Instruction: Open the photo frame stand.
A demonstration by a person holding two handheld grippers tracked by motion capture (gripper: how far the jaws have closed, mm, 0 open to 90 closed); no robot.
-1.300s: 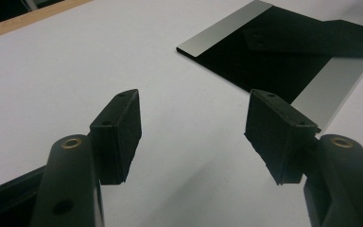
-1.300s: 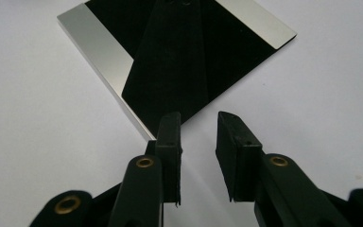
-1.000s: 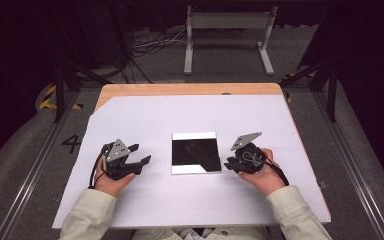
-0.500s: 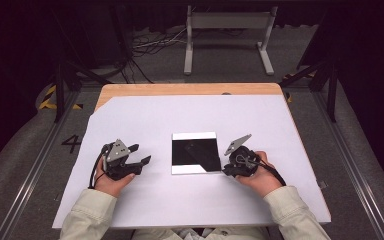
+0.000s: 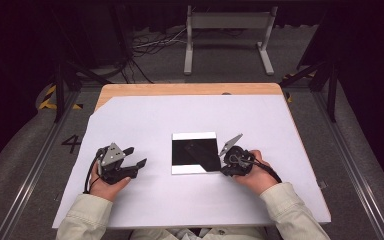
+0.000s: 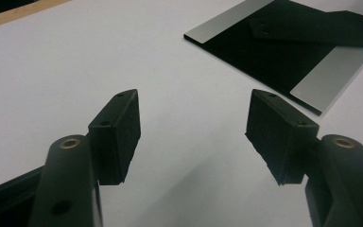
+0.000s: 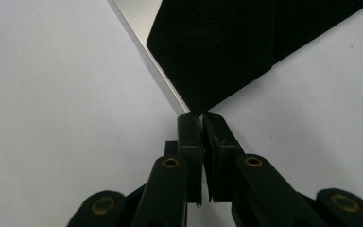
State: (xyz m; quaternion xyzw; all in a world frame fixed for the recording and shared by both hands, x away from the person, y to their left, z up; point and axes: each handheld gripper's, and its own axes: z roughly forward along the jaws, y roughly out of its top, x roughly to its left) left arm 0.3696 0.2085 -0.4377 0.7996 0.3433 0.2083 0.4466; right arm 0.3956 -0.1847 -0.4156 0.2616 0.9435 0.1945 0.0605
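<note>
A: Right tool [image 7: 202, 124] has its jaws pressed together on the near right corner of the thin black square sheet [image 5: 194, 152], the one with silver strips along its far and near edges. It lies mid tabletop [image 5: 145, 110], a corner already folded over.

B: Left tool [image 6: 191, 137]?

A: Spread, idle near the left edge. My advice: lift the corner low, pull diagonally, and pin the opposite side with the left tool so the sheet doesn't slide.

black sheet [image 7: 227, 47]: top cut off by the right gripper view's edge
sheet corner: hidden between the right hand-held gripper [image 7: 202, 124] jaws
</note>
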